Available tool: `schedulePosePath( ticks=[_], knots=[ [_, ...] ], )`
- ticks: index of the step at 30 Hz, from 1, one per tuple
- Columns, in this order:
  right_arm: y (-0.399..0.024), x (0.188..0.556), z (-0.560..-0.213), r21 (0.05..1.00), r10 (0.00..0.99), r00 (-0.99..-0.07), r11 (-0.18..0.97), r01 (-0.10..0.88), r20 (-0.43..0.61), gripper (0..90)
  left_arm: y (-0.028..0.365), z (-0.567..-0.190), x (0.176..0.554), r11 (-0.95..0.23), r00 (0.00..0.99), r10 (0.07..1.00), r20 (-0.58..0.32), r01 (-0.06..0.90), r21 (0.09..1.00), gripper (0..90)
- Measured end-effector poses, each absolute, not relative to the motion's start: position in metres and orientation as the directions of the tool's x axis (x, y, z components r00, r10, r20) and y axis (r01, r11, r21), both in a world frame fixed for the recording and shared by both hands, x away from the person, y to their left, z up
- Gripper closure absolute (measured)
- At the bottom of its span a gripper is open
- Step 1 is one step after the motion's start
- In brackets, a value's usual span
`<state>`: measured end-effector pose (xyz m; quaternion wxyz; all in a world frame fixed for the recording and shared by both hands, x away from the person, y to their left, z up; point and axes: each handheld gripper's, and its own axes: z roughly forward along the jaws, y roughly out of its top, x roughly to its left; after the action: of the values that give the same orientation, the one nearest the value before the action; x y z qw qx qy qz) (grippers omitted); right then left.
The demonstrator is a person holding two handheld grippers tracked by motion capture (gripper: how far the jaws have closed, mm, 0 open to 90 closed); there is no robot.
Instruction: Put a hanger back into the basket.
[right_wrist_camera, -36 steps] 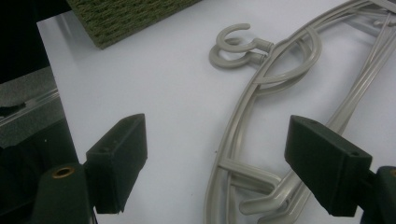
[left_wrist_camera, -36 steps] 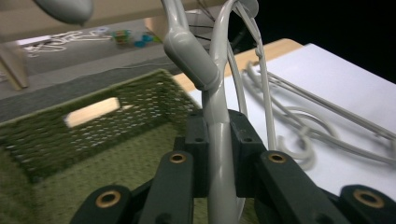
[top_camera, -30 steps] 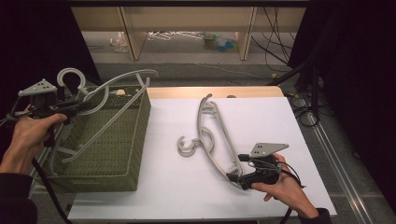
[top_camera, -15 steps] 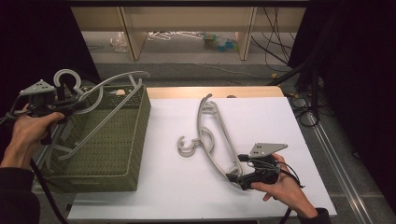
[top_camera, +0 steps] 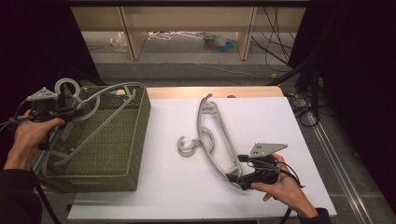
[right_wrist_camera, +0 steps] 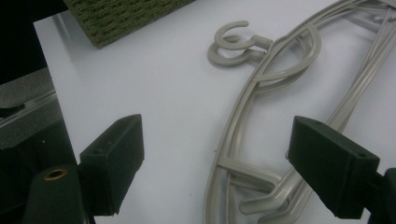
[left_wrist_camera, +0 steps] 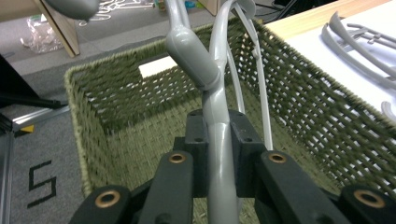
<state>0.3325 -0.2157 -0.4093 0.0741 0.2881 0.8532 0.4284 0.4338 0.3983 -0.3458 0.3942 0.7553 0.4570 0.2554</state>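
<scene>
Over the basket (top_camera: 135,140), left gripper (left_wrist_camera: 217,154) pinches a hanger (left_wrist_camera: 219,182); right gripper (right_wrist_camera: 215,158) spread, seemingly straddling table hangers (right_wrist_camera: 261,121).

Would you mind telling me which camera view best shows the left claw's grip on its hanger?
The left gripper view: its jaws are shut on the hanger above the basket. The high view shows the left claw small; the right gripper view shows a basket corner.
</scene>
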Motion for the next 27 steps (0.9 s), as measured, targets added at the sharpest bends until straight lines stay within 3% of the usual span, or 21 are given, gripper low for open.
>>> schedulePosePath(
  ticks=[6, 16, 22, 27],
  knots=[
    [-0.215, 0.333, -0.41, 0.769, 0.553, -0.823, 0.469, 0.435, 0.129, 19.5, 0.396, -0.358, 0.436, -0.269, 0.462, 0.887, 0.004, 0.51, 0.817, 79.4],
    [-0.216, 0.333, -0.411, 0.768, 0.55, -0.826, 0.476, 0.43, 0.122, 19.8, 0.391, -0.382, 0.45, -0.394, 0.527, 0.848, 0.057, 0.554, 0.733, 78.2],
    [-0.215, 0.333, -0.411, 0.766, 0.547, -0.828, 0.478, 0.429, 0.122, 20.0, 0.387, -0.402, 0.452, -0.328, 0.444, 0.896, 0.003, 0.657, 0.679, 77.5],
    [-0.215, 0.333, -0.411, 0.764, 0.546, -0.828, 0.48, 0.432, 0.125, 20.0, 0.393, -0.409, 0.451, -0.305, 0.419, 0.908, 0.002, 0.658, 0.689, 77.0]
  ],
)
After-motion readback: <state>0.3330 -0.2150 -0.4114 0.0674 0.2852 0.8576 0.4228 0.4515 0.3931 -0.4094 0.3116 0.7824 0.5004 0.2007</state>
